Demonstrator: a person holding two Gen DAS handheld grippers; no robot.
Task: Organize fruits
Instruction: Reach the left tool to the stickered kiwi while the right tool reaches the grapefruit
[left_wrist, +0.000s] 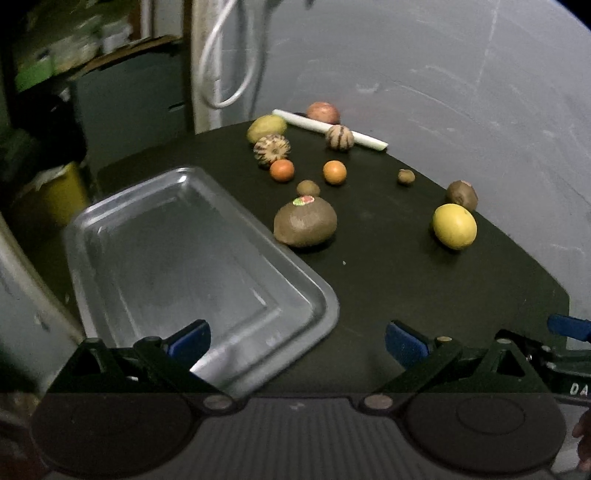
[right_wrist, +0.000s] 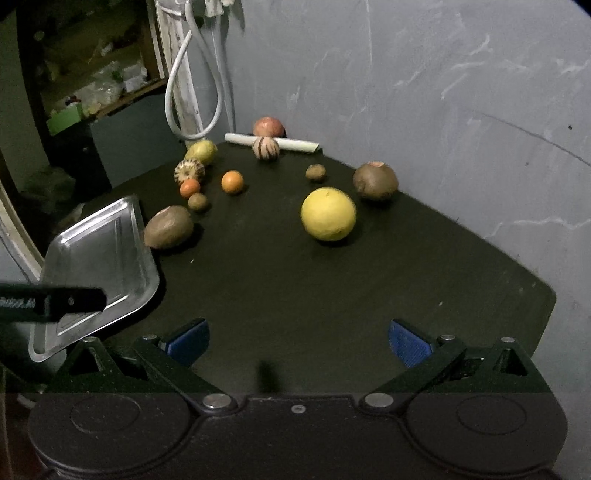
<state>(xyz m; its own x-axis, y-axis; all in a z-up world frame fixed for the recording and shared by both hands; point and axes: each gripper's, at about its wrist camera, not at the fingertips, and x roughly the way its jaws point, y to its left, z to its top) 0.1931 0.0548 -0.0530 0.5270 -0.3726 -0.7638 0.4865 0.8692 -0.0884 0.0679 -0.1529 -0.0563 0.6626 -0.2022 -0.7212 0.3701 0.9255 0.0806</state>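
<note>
Both my grippers, left gripper (left_wrist: 297, 341) and right gripper (right_wrist: 298, 341), stand wide, holding nothing. Tray (left_wrist: 110, 236) lies lower left, bare. Lemon (right_wrist: 328, 214) sits mid-frame; remaining fruits scattered beyond, upper centre of table (right_wrist: 332, 295).

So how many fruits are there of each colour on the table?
Brown: 4, two big and two small
Orange: 2
Yellow: 2
Striped: 2
Reddish: 1
Total: 11, none yet in the tray
</note>
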